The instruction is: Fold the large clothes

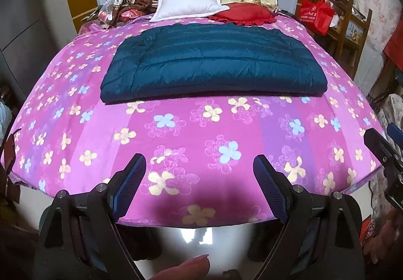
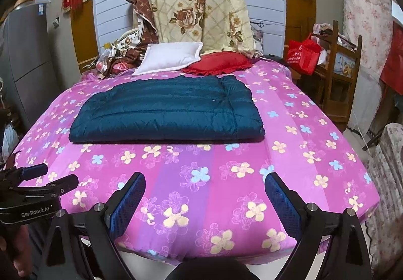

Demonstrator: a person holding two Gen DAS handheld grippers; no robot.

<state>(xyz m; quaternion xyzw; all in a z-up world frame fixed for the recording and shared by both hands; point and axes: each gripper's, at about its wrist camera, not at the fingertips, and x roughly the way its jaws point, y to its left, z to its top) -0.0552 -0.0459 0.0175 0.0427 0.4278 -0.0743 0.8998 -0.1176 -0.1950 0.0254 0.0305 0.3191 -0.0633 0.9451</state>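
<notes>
Left wrist view | teal quilted jacket (image 1: 214,63) folded flat, rectangular, far on bed (image 1: 201,134) | left hand-held gripper (image 1: 200,171) and right hand-held gripper (image 2: 205,189) both spread, empty.

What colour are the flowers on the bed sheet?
Yellow and light blue flowers on the pink-purple sheet, clearest in the right wrist view.

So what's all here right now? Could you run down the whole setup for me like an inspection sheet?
Surface: bed with pink flowered sheet.
Job's things: blue padded jacket, folded flat mid-bed.
Clutter: white pillow, red cushion, piled bedding at the head.
Grippers: left hand-held gripper and right hand-held gripper open, empty, at the near edge.
Cables: nothing seen.
Surroundings: red bag, wooden chair.
</notes>
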